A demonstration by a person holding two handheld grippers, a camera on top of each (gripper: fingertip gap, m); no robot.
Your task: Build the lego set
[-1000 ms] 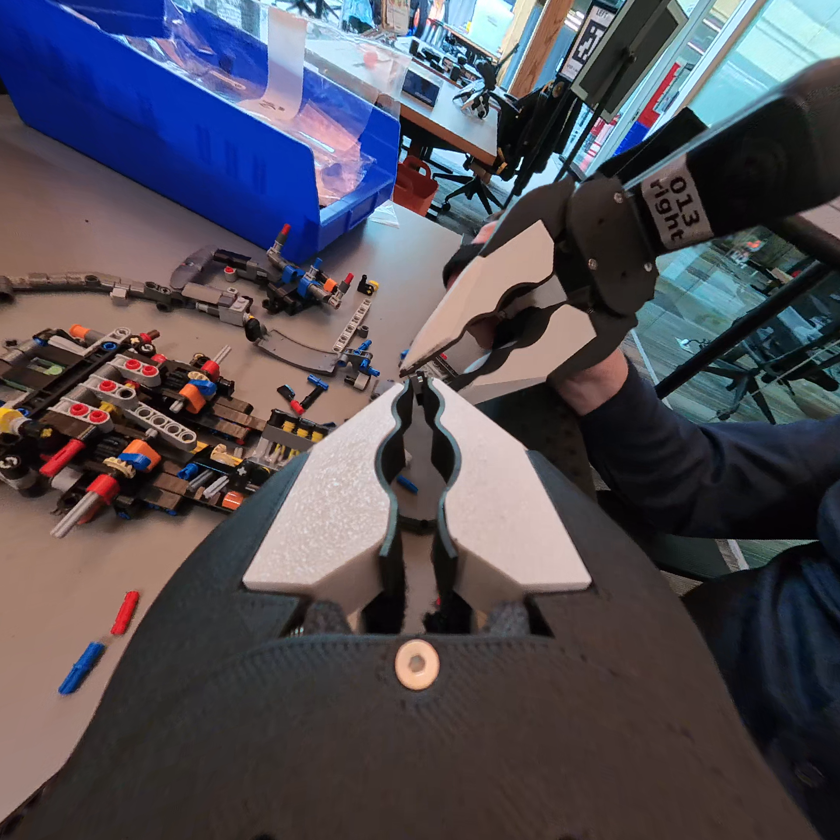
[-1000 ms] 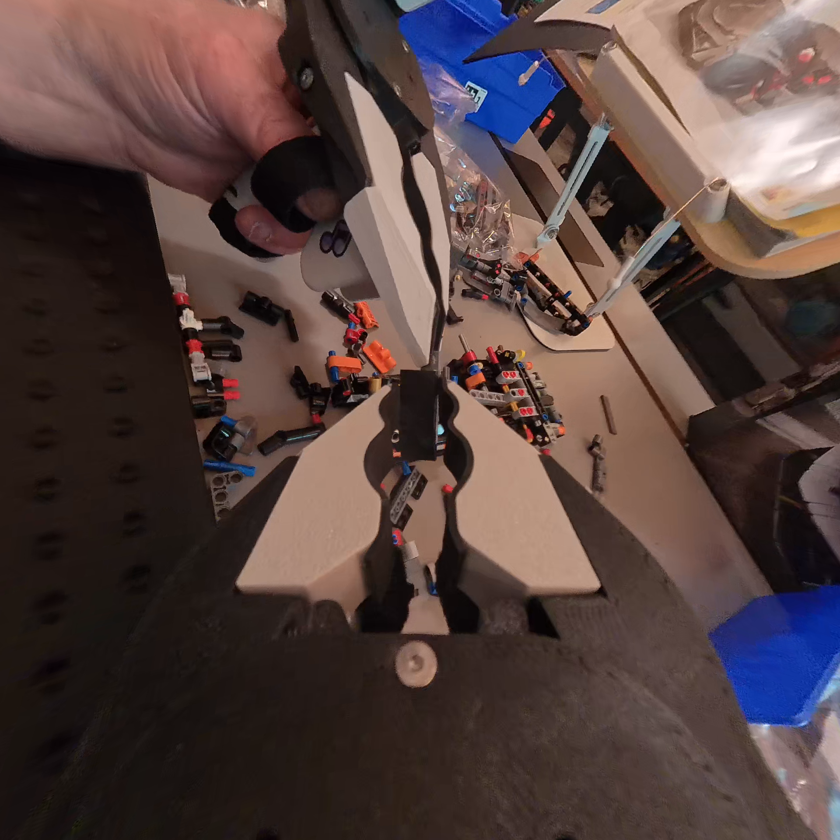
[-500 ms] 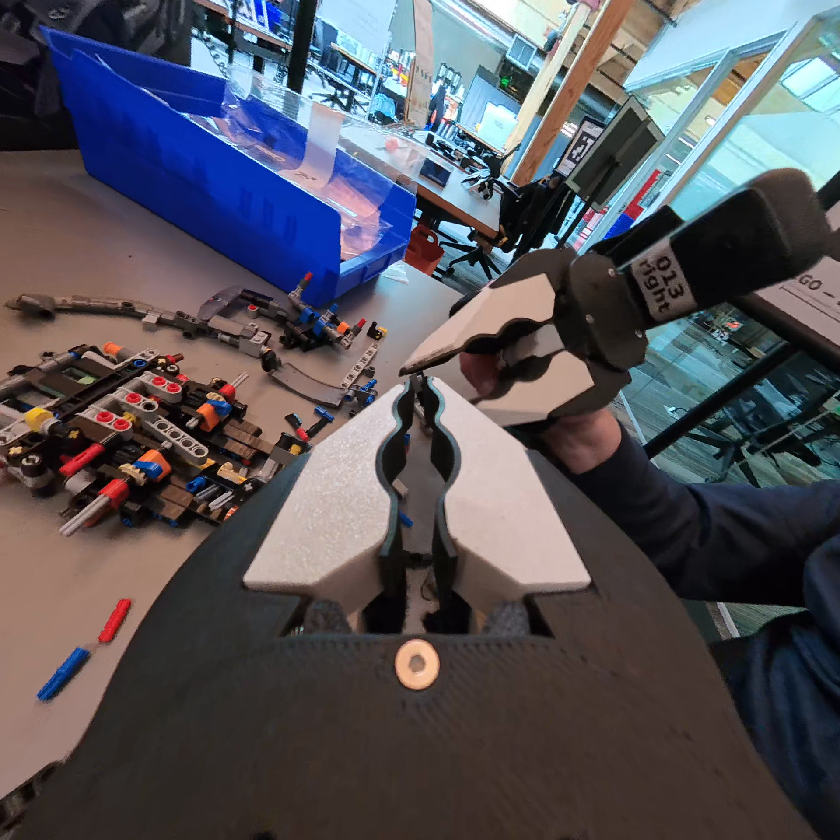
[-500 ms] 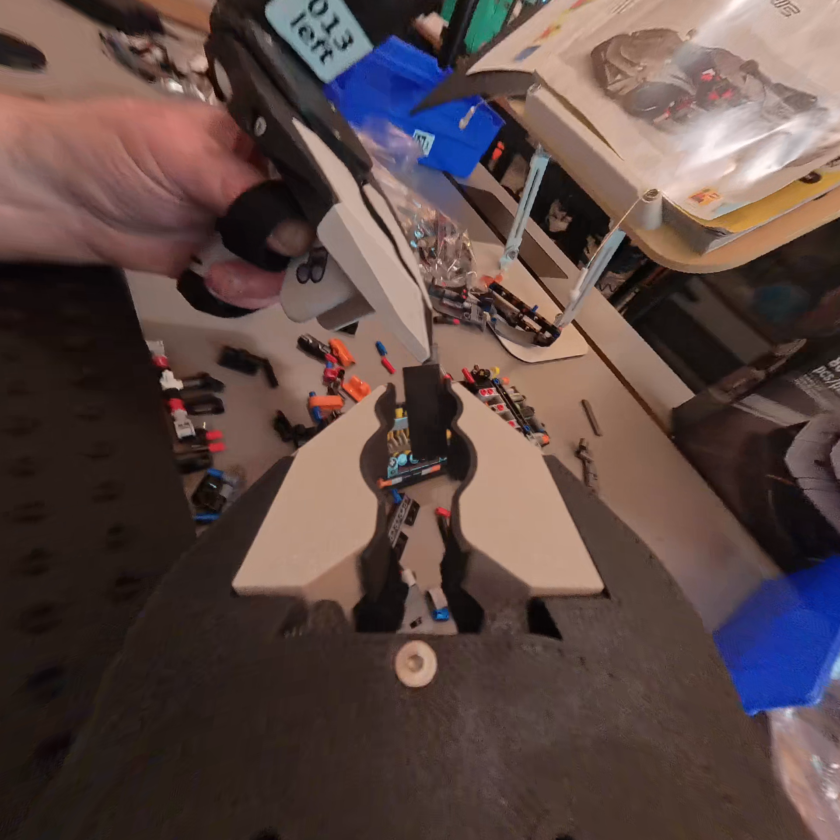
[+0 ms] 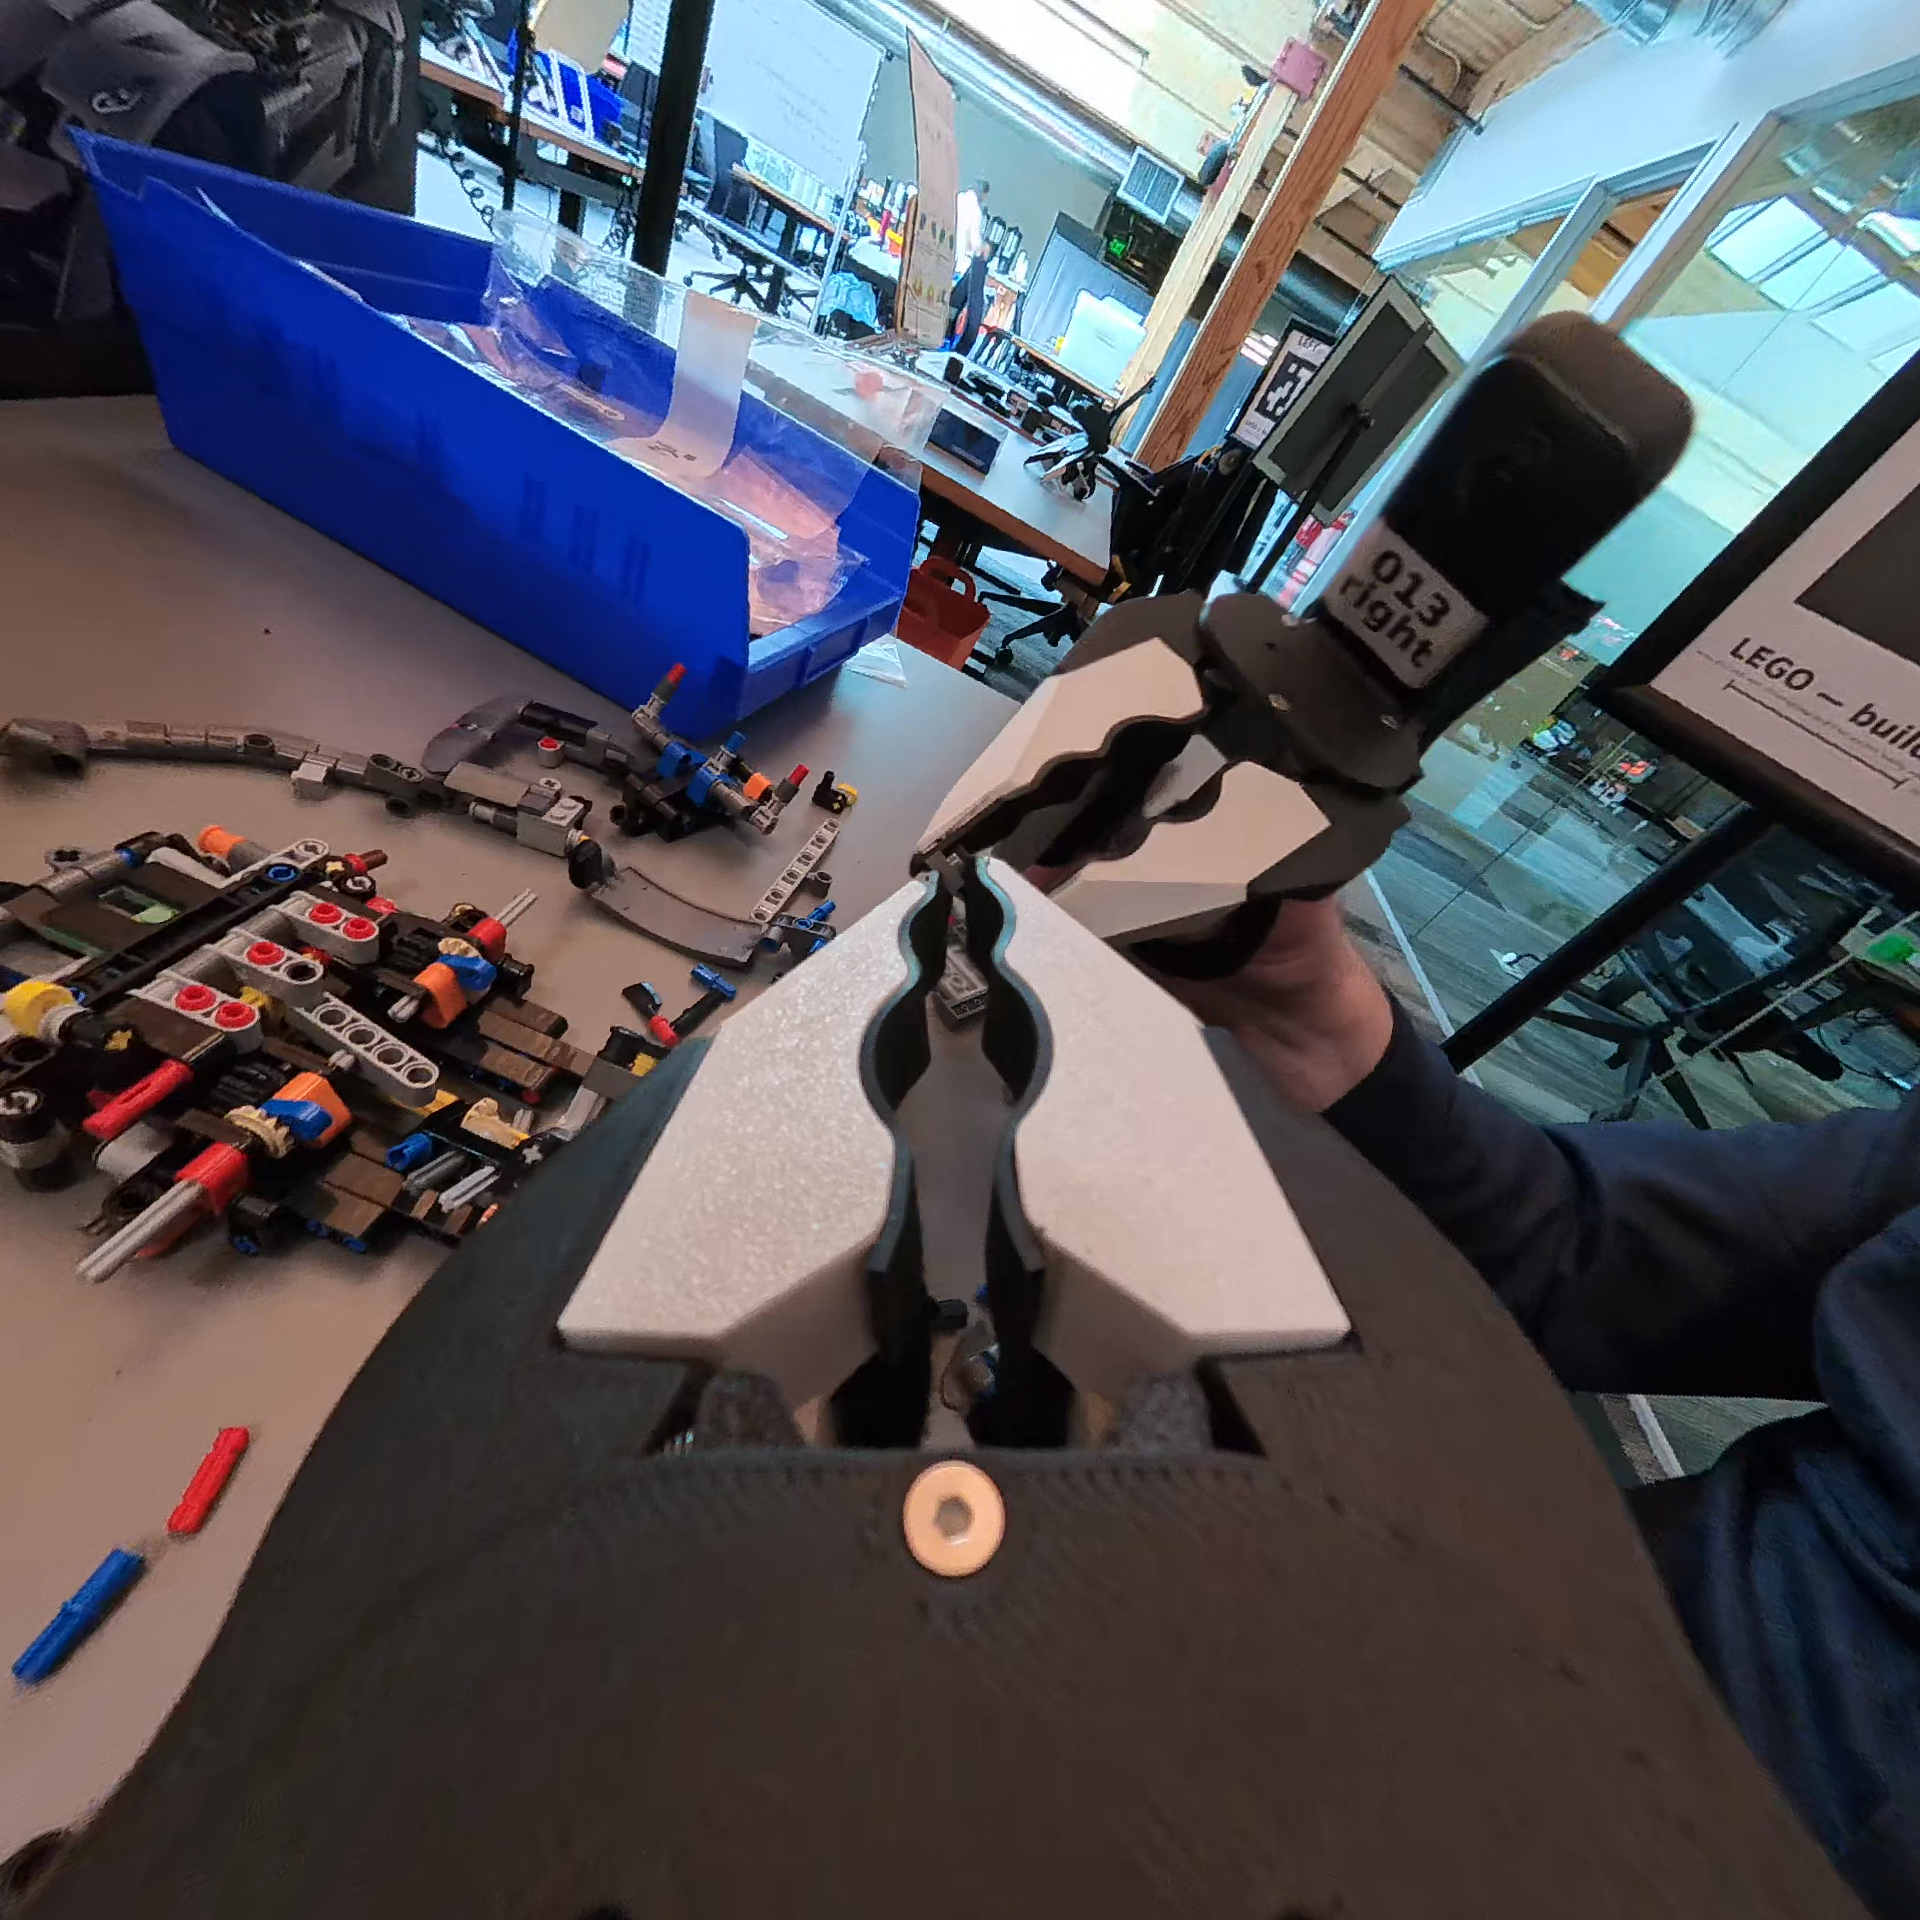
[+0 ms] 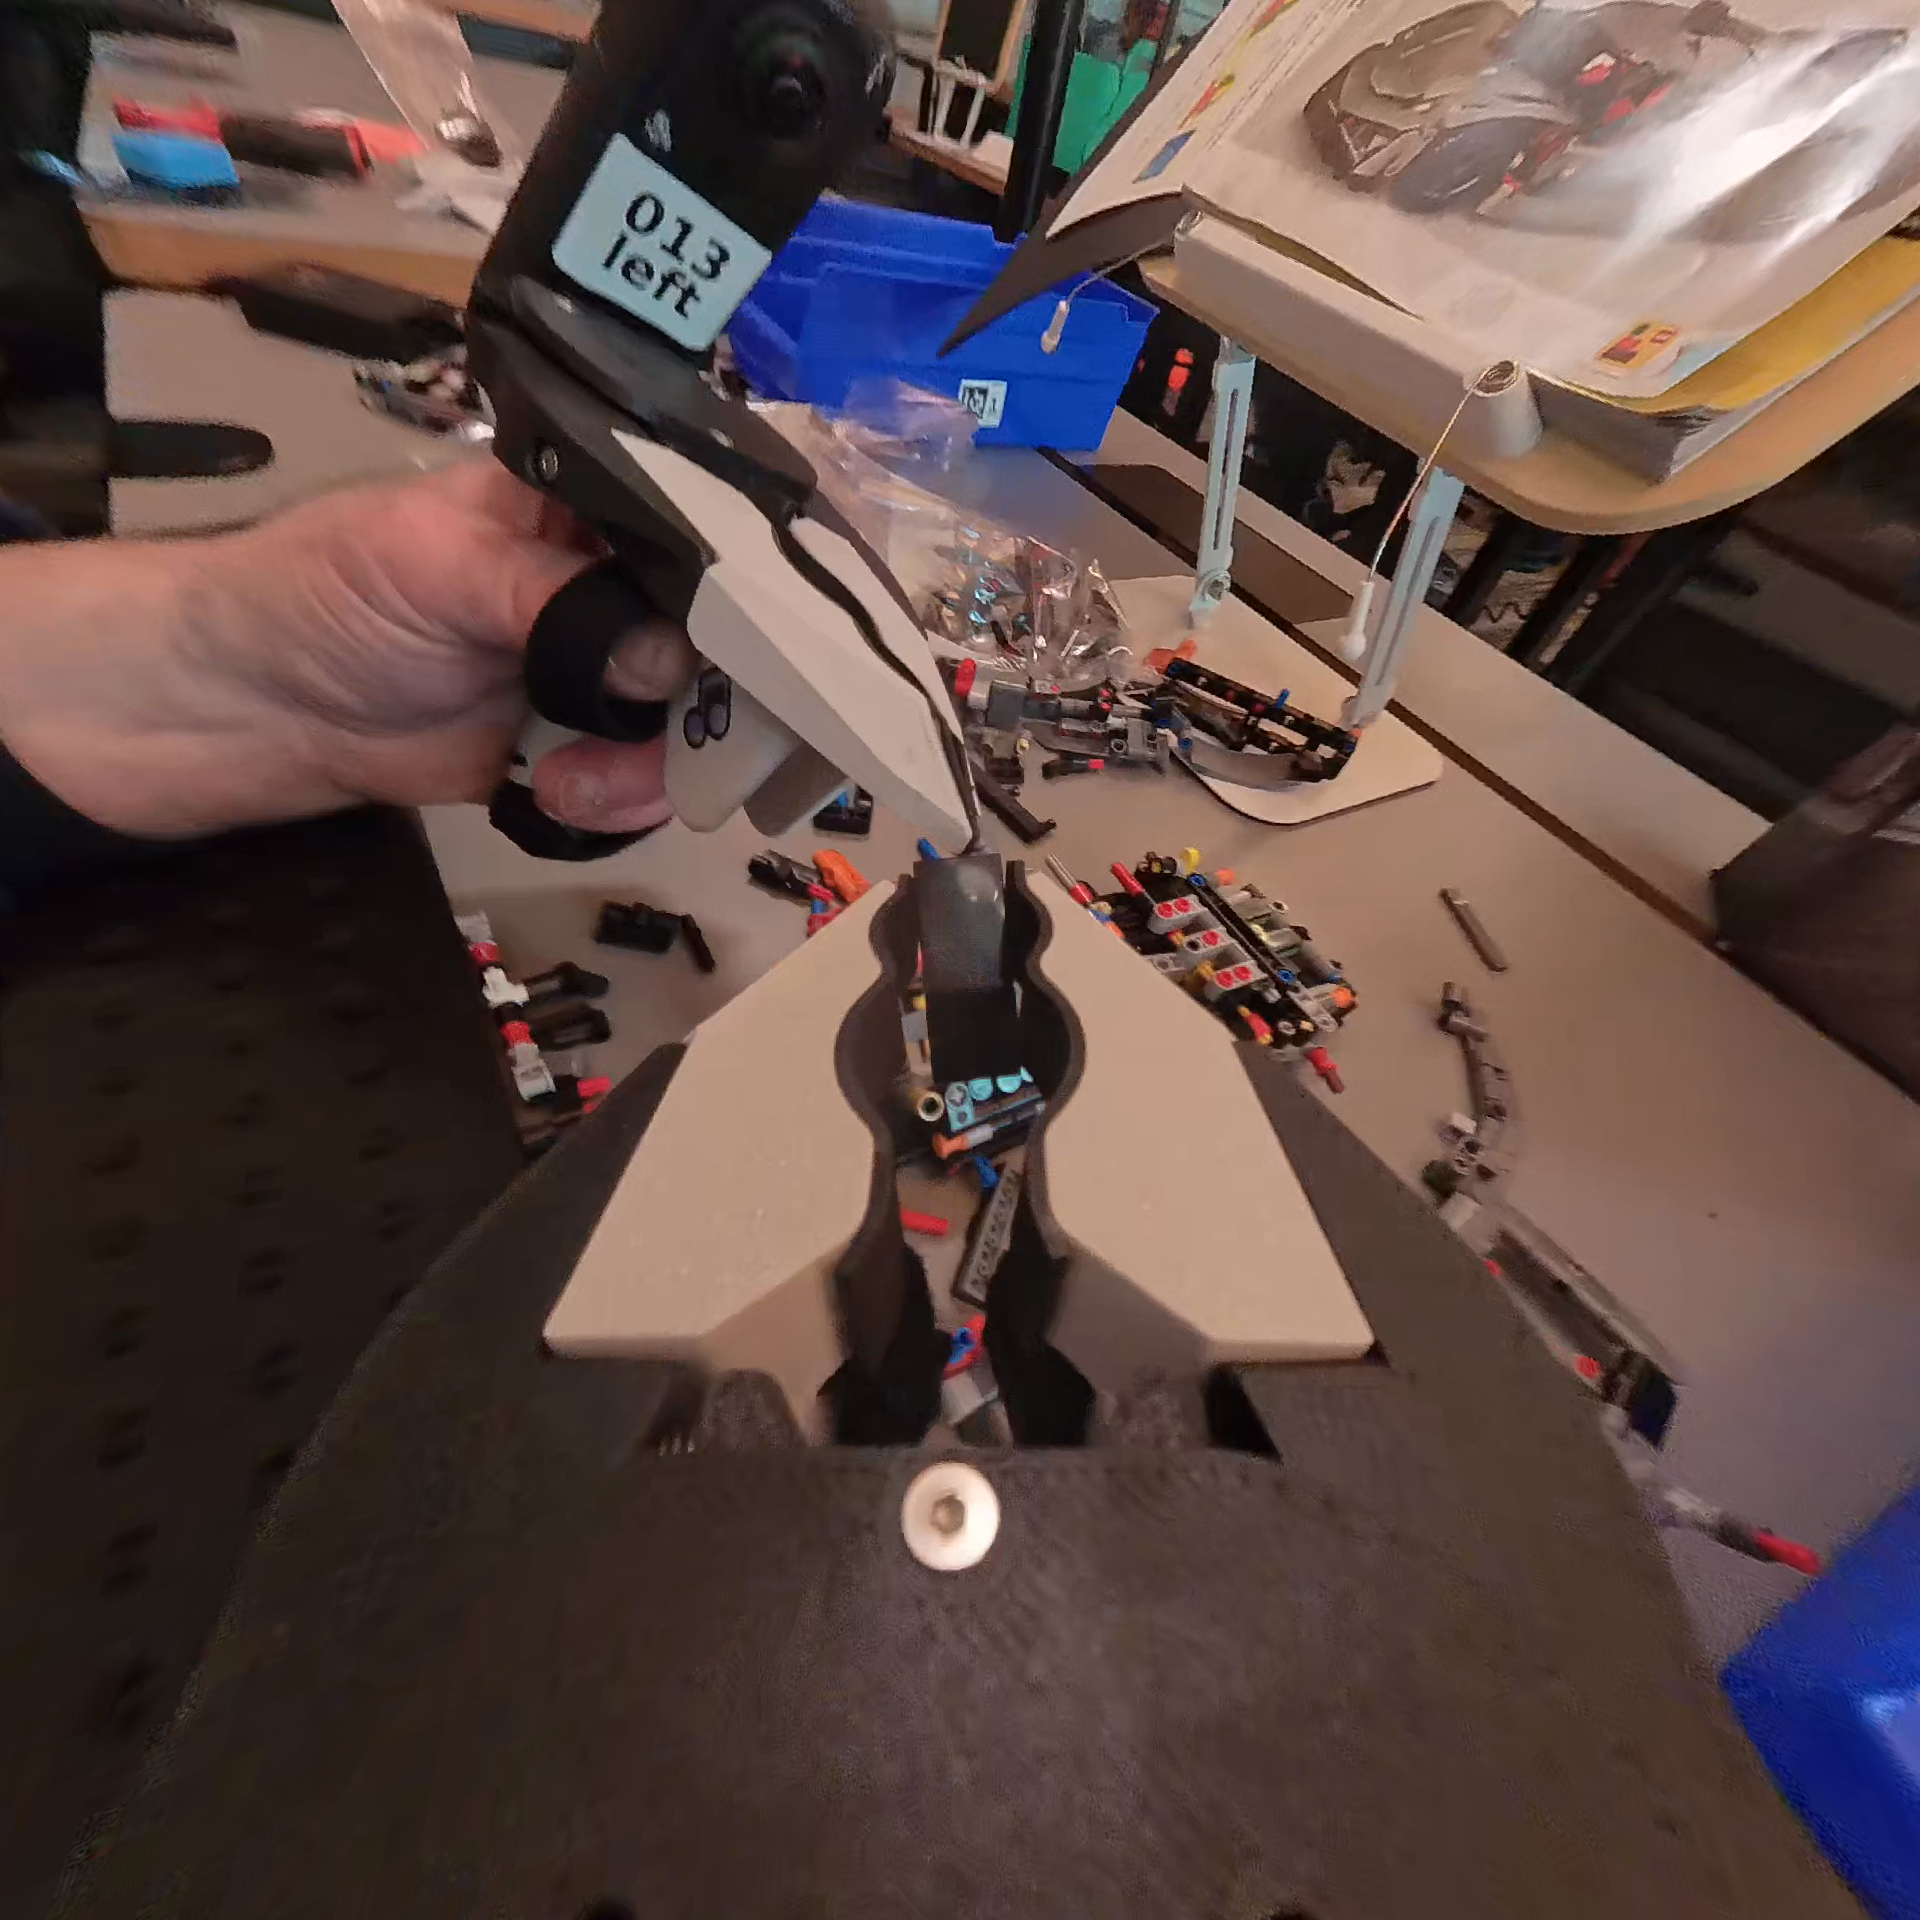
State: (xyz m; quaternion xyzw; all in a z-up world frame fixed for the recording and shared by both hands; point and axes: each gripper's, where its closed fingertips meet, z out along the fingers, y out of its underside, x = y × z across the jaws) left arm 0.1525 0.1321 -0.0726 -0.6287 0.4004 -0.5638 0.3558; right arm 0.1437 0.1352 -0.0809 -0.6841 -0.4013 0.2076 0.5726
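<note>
Meanwhile both tools have risen off the grey table [image 5: 156,582] over the last second, tilting so the far room fills more of the left wrist view, and the two tips now meet in mid-air. That suggests a joining step done in the air, one part being fed into the other.

The right gripper [image 6: 961,883] is closed on a dark, smooth, slab-shaped lego sub-assembly [image 6: 961,987] with pale blue round studs and an orange piece at its near end. The left gripper [image 5: 951,883] has its wavy black pads almost together; a tiny dark piece seems pinched at the tips, though it is too small to be sure, so I cannot tell its hold for certain.

Below, on the left of the table, lies the larger chassis build [image 5: 260,1018], a dense bundle of black beams, grey perforated liftarms and red, orange and blue pins. Loose red and blue pins [image 5: 208,1465] lie nearer, and a blue plastic bin [image 5: 436,488] stands far left.
</note>
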